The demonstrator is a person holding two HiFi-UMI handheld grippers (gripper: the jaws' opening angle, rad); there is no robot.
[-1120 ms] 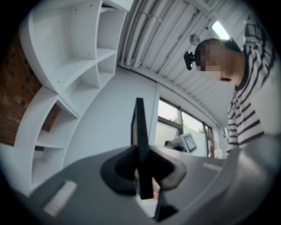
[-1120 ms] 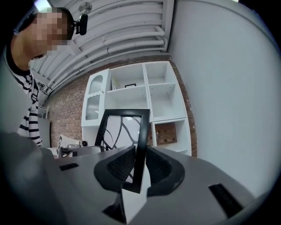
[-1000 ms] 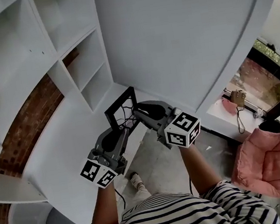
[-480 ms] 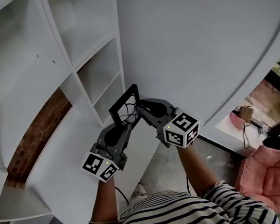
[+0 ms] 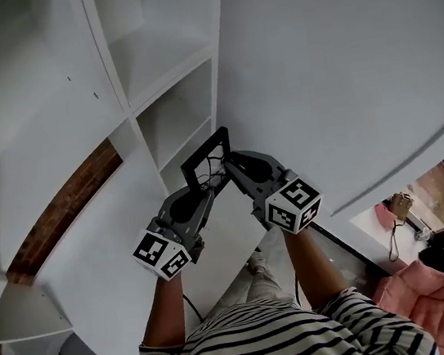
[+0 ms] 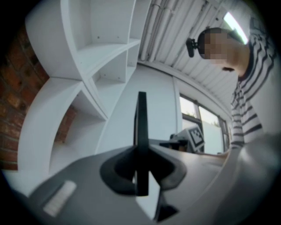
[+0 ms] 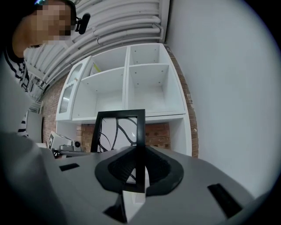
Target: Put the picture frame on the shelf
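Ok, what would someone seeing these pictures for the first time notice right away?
The black picture frame at the middle of the head view, clamped at opposite edges by the left gripper and the right gripper. Beyond it stands a big white shelf unit with open compartments, and red brick shows at its left.

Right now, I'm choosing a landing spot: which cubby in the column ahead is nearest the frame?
The lowest cubby, just beyond the top edge of the frame; the ones above it sit higher and farther away.
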